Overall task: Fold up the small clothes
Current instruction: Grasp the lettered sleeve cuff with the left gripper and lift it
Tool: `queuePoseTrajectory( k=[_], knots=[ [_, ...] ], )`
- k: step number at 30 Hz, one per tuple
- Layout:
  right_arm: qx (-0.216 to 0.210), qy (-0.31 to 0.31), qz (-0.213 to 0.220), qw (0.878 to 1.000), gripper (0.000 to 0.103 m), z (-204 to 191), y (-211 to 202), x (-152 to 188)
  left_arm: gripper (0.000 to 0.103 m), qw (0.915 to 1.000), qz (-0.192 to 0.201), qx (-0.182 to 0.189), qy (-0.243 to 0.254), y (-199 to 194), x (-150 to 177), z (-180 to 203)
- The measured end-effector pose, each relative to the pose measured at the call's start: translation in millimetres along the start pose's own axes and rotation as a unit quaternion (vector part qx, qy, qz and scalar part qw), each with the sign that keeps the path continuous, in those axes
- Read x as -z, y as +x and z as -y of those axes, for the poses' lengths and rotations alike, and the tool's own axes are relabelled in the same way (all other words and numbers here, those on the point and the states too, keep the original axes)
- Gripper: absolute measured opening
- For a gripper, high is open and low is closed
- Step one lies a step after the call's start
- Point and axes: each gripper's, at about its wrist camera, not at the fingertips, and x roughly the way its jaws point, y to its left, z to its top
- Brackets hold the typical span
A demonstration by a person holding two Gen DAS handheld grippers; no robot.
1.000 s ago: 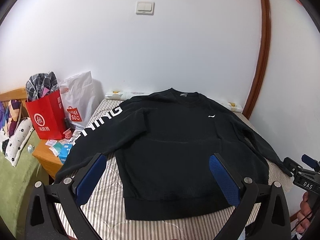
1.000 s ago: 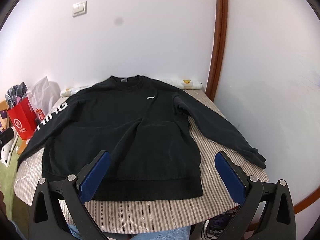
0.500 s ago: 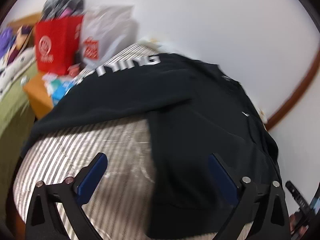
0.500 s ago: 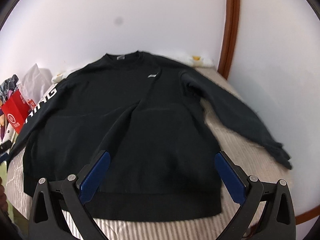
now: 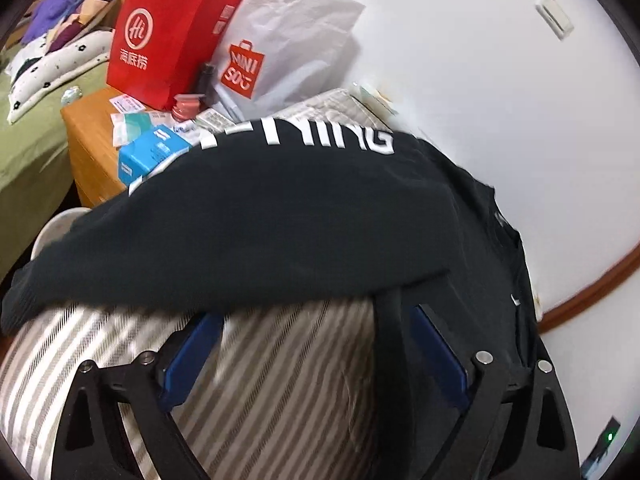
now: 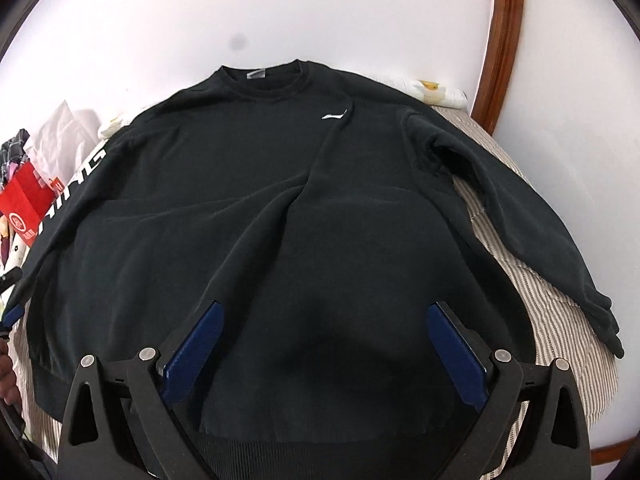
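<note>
A black sweatshirt (image 6: pixel 280 200) lies flat, front up, on a striped bed (image 6: pixel 540 292). Its sleeve with white lettering (image 5: pixel 304 140) stretches toward the bed's left edge, and the other sleeve (image 6: pixel 520 220) runs off to the right. My left gripper (image 5: pixel 316 312) sits low at the underarm, its tips right at the lettered sleeve's lower edge. Its jaws are closing, still wide apart; between them are the sweatshirt's side edge (image 5: pixel 386 360) and bare sheet (image 5: pixel 280 380), not pressed. My right gripper (image 6: pixel 324 312) hovers open over the lower middle of the sweatshirt's body, holding nothing.
A wooden nightstand (image 5: pixel 88 128) beside the bed carries a red paper bag (image 5: pixel 168 36), a white shopping bag (image 5: pixel 288 32) and a blue box (image 5: pixel 152 152). A white wall stands behind the bed, with a brown door frame (image 6: pixel 500 40) to the right. A person's hand (image 6: pixel 6 376) shows at the left edge.
Both grippers have dropped closer to the sweatshirt. The left one swung left, rolled, and came down at the lettered sleeve's underarm, its jaws a little narrower. The right one moved in over the hem.
</note>
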Motion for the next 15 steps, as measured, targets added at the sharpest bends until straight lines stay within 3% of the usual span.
queuePoseTrajectory(
  k=[5, 8, 10, 12, 15],
  knots=[
    [0.008, -0.003, -0.007, 1.000, 0.100, -3, 5, -2, 0.083, 0.9994, 0.005, -0.033, -0.005, 14, -16, 3],
    [0.008, -0.010, -0.012, 1.000, 0.100, -4, 8, -6, 0.056, 0.9975, 0.007, -0.070, -0.004, 17, -22, 4],
    [0.008, -0.016, -0.013, 1.000, 0.100, -3, 10, -9, 0.022, 0.9965, 0.002, -0.084, -0.005, 19, -27, 2],
    [0.009, -0.021, -0.012, 1.000, 0.100, -1, 12, -13, 0.011, 0.9972, -0.007, -0.074, -0.010, 19, -33, 1],
    [0.007, -0.026, -0.006, 1.000, 0.100, 4, 14, -18, 0.008, 0.9961, 0.012, -0.086, 0.018, 7, -41, 17]
  ],
)
